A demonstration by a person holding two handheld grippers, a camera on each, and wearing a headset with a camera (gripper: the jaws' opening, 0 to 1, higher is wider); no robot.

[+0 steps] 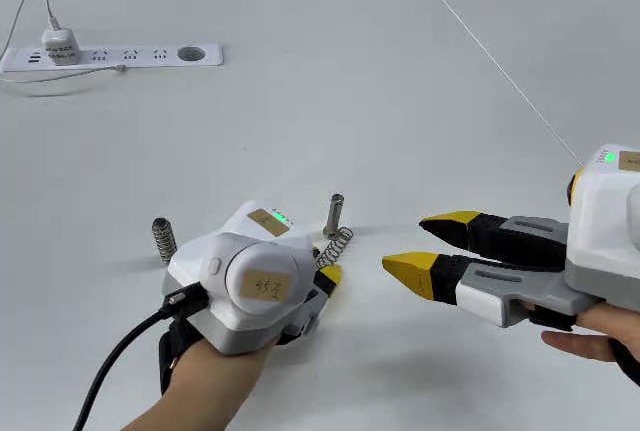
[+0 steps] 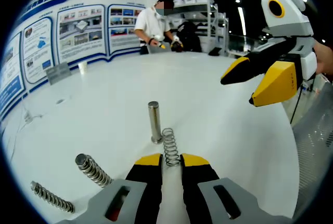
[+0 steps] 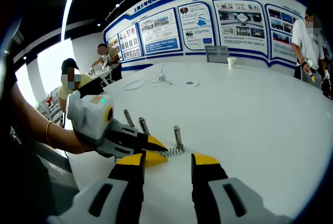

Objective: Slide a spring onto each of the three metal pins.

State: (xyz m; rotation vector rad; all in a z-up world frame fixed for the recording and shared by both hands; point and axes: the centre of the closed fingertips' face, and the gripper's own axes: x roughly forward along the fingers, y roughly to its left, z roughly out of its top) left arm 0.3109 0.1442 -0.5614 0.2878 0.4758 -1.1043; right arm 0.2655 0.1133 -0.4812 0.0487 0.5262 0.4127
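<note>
A bare metal pin (image 1: 334, 216) stands upright on the white table. My left gripper (image 1: 325, 267) sits just in front of it, shut on a loose spring (image 1: 339, 245) whose free end leans toward the pin. In the left gripper view the spring (image 2: 169, 146) rises from between the yellow tips beside the pin (image 2: 154, 121). Two other pins wear springs (image 2: 93, 169) (image 2: 49, 197); one of these sprung pins (image 1: 163, 239) shows to the left in the head view. My right gripper (image 1: 415, 243) hovers open to the right, its jaws pointing at the spring (image 3: 172, 152).
A white power strip (image 1: 110, 55) with a plugged charger (image 1: 60, 46) lies at the far left of the table (image 1: 400, 81). A black cable (image 1: 120, 356) trails from the left gripper. People stand at the table's far side (image 2: 156, 24).
</note>
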